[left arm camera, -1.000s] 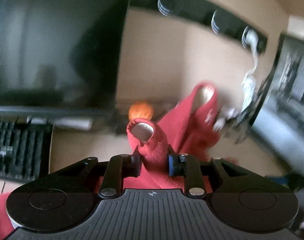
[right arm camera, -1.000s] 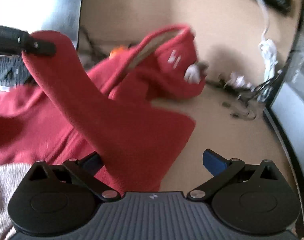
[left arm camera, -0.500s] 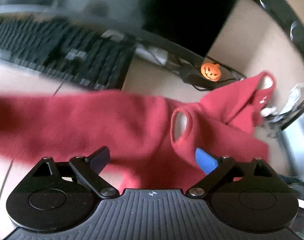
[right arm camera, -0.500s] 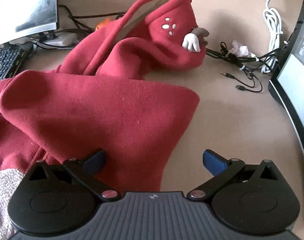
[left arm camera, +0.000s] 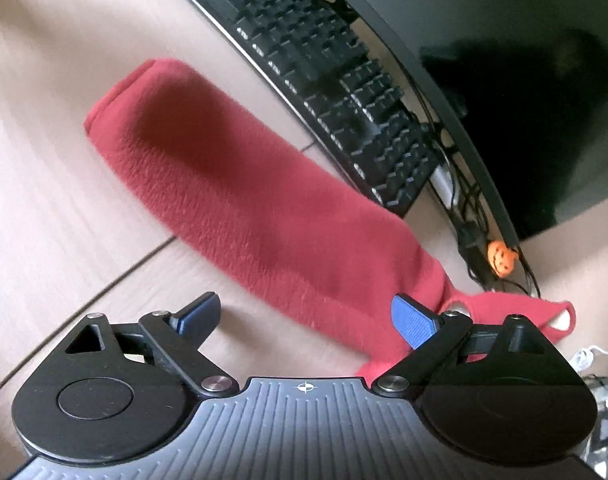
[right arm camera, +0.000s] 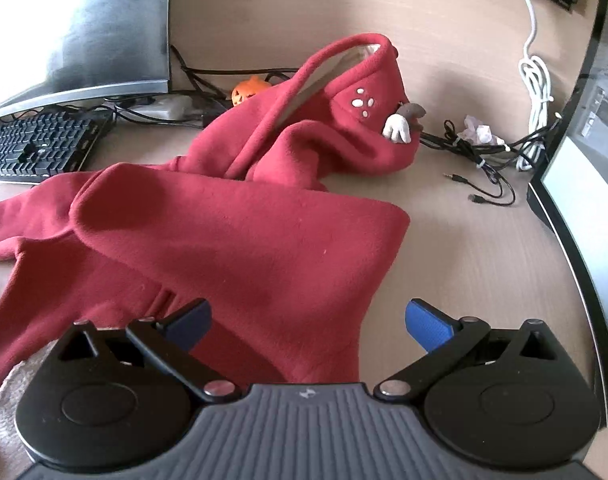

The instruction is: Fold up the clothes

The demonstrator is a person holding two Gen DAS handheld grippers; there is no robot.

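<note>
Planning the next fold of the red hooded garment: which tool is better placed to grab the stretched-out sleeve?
Left, probably. The left tool is open right over the red sleeve. The right tool, also open, faces the garment's body instead.

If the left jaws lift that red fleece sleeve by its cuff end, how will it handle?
The long red fleece sleeve lies slumped flat on the pale wooden desk, so it would probably droop floppily. Its fuzzy nap suggests it should grip rather than slip. It likely drags the rest of the red hooded garment with it.

Bare desk [right arm camera: 483,248] right of red fleece garment [right arm camera: 244,240]; keyboard [left arm camera: 343,92], cables [right arm camera: 487,152], monitor [right arm camera: 64,28] crowd far edge.
</note>
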